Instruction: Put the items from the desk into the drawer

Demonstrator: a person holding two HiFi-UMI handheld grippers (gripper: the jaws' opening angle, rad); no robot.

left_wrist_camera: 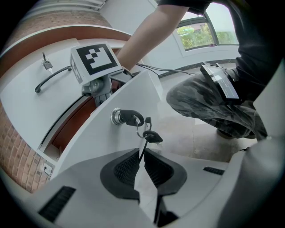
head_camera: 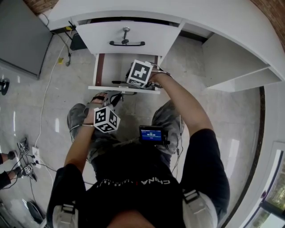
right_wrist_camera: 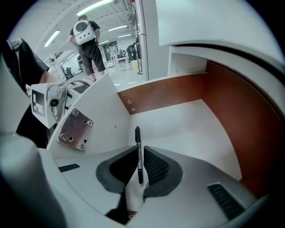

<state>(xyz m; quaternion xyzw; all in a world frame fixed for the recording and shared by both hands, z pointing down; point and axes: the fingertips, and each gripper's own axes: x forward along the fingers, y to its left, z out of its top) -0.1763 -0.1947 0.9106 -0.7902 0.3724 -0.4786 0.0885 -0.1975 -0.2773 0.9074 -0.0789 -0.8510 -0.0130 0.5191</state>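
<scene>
Head view: we look steeply down on the open drawer [head_camera: 113, 69]. Left gripper view: we face its front closely from outside. Right gripper view: we look along the jaws into its inside. All three share this drawer.

Strip lights [right_wrist_camera: 100, 5] are glowing overhead, a brick wall [left_wrist_camera: 15, 151] is standing behind the white counter [head_camera: 213, 18], the pale floor [head_camera: 231, 120] is gleaming.

Bright, even light from ceiling strips [right_wrist_camera: 99, 5] and a window [left_wrist_camera: 196, 33], glossy floor [head_camera: 57, 126] glaring, fisheye edges bending hard.
</scene>
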